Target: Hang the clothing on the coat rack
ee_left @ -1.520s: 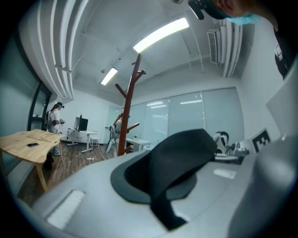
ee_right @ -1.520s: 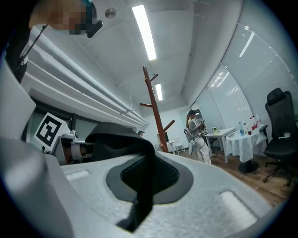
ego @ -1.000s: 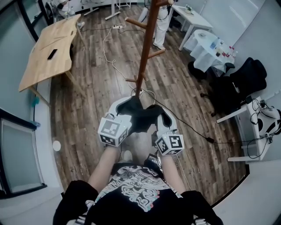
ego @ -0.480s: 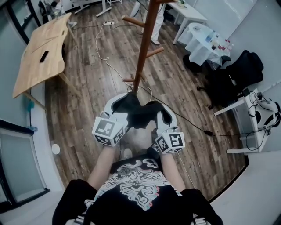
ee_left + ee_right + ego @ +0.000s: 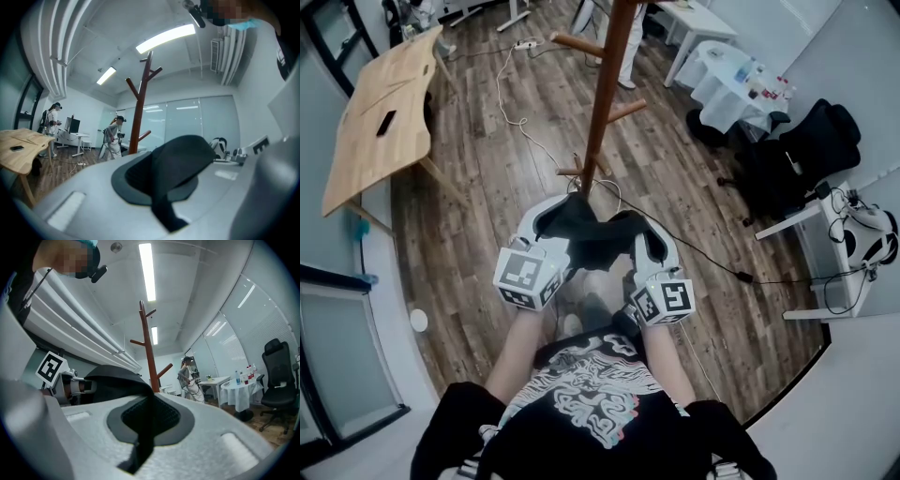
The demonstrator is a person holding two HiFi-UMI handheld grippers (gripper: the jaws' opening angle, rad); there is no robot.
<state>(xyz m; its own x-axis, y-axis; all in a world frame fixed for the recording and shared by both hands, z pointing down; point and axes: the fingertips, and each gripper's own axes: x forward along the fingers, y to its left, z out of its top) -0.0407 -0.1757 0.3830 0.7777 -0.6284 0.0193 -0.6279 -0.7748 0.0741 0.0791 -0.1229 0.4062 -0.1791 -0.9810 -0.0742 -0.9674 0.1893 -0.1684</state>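
Note:
A black garment [image 5: 586,239] hangs stretched between my two grippers, just in front of my chest. My left gripper [image 5: 551,225] is shut on its left part, and in the left gripper view black cloth [image 5: 180,161] bulges out of the closed jaws [image 5: 164,201]. My right gripper [image 5: 642,242] is shut on the right part; a black strip [image 5: 143,427] runs down between its jaws [image 5: 140,437]. The brown wooden coat rack [image 5: 605,94] rises straight ahead, its foot just beyond the garment. Its pegs show in both gripper views [image 5: 137,117] [image 5: 149,348].
A wooden table [image 5: 380,122] stands at the left, with a cable [image 5: 511,103] running over the floor. At the right are a white table with bottles [image 5: 736,89], a black office chair [image 5: 797,155] and a white desk [image 5: 834,253]. A person [image 5: 190,380] stands behind the rack.
Both grippers and the garment have drifted a little toward the foot of the coat rack. The grip on the cloth looks the same.

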